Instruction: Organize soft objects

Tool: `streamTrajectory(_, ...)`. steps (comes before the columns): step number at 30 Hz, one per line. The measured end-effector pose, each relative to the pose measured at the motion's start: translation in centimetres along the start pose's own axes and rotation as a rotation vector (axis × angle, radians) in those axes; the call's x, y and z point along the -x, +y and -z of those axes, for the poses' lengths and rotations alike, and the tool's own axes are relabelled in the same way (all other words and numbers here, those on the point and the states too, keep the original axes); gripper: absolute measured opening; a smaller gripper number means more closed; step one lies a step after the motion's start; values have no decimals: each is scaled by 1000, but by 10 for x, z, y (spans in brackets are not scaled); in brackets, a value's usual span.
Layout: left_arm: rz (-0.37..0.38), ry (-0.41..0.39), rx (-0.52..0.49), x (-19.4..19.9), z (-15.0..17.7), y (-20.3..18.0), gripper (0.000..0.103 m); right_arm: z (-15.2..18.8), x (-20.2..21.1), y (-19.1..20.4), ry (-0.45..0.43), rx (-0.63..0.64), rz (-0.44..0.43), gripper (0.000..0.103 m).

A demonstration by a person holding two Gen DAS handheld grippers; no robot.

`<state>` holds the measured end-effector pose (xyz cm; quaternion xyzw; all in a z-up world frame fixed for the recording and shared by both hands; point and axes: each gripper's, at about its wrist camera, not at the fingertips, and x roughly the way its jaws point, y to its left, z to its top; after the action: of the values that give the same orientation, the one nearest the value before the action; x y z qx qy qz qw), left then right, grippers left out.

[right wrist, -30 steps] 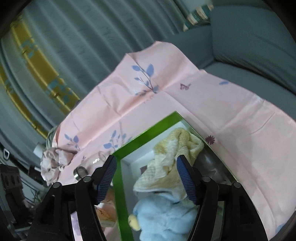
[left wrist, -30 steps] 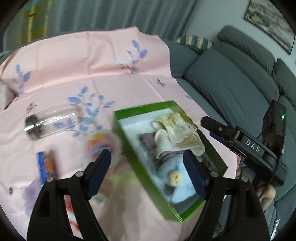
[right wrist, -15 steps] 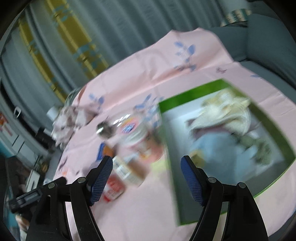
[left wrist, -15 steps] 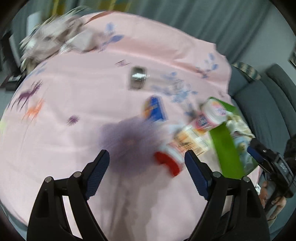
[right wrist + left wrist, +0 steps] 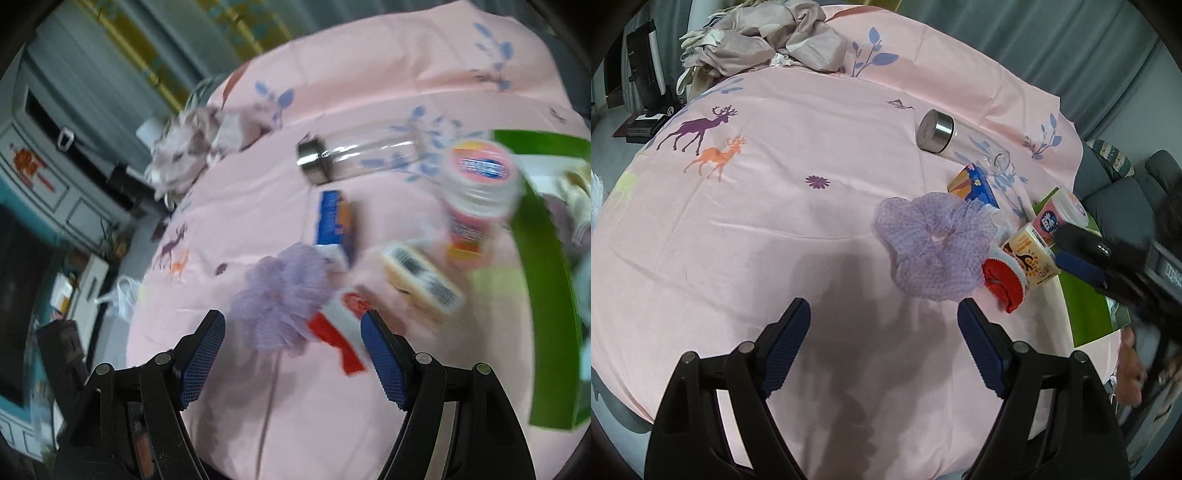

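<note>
A lilac mesh scrunchie [image 5: 932,246] is lying flat on the pink printed tablecloth [image 5: 775,229], ahead of the left gripper [image 5: 884,325], whose blue-padded fingers [image 5: 788,334] are standing wide apart above bare cloth and holding nothing. The right gripper [image 5: 291,341] is hovering over the same table with its fingers likewise spread and empty; from its blurred wrist view the scrunchie [image 5: 282,299] is sitting just beyond the gap between the pads. In the left wrist view the right gripper [image 5: 1108,266] is also appearing at the right edge, over the green box.

Touching the scrunchie's right side is a red-and-white fabric item [image 5: 1003,284], too bunched to identify. Next to that, a small yellow carton [image 5: 1030,260] is lying on its side, and a pink tub with a white lid [image 5: 1060,214] is standing just beside the green box [image 5: 543,266]. Pale soft things are showing inside the box at the right edge of the right wrist view, too blurred to name. A blue-and-orange packet [image 5: 975,186] is lying behind the scrunchie, and a clear bottle with a steel cap [image 5: 956,142] is resting on its side farther back. A crumpled beige cloth [image 5: 764,35] is heaped at the table's far edge.
</note>
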<state>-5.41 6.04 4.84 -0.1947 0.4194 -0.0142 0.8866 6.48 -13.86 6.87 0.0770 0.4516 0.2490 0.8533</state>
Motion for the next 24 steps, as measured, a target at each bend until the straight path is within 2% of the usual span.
streamTrajectory(3, 5, 7, 12, 2, 1, 8, 72, -12, -29, 12, 48, 18, 54, 77)
streamTrajectory(5, 8, 7, 24, 5, 1, 13, 62, -17, -47, 16, 81, 31, 86, 77)
streamTrajectory(9, 12, 10, 42, 11, 4, 23, 55, -19, -74, 16, 128, 29, 158, 75)
streamTrajectory(14, 25, 22, 47, 11, 7, 29, 55, -12, -86, 16, 132, 28, 170, 62)
streamTrajectory(16, 27, 25, 55, 11, 7, 32, 55, -13, -92, 18, 137, 48, 202, 41)
streamTrajectory(17, 33, 22, 60, 11, 7, 33, 55, -13, -96, 19, 147, 59, 206, 37)
streamTrajectory(19, 40, 19, 64, 12, 8, 34, 55, -13, -99, 21, 142, 54, 177, 18)
streamTrajectory(20, 41, 19, 65, 13, 8, 34, 55, -13, -97, 22, 130, 53, 156, 15)
streamTrajectory(24, 54, 20, 83, 15, 8, 37, 55, -16, -81, 25, 92, -8, 9, 13)
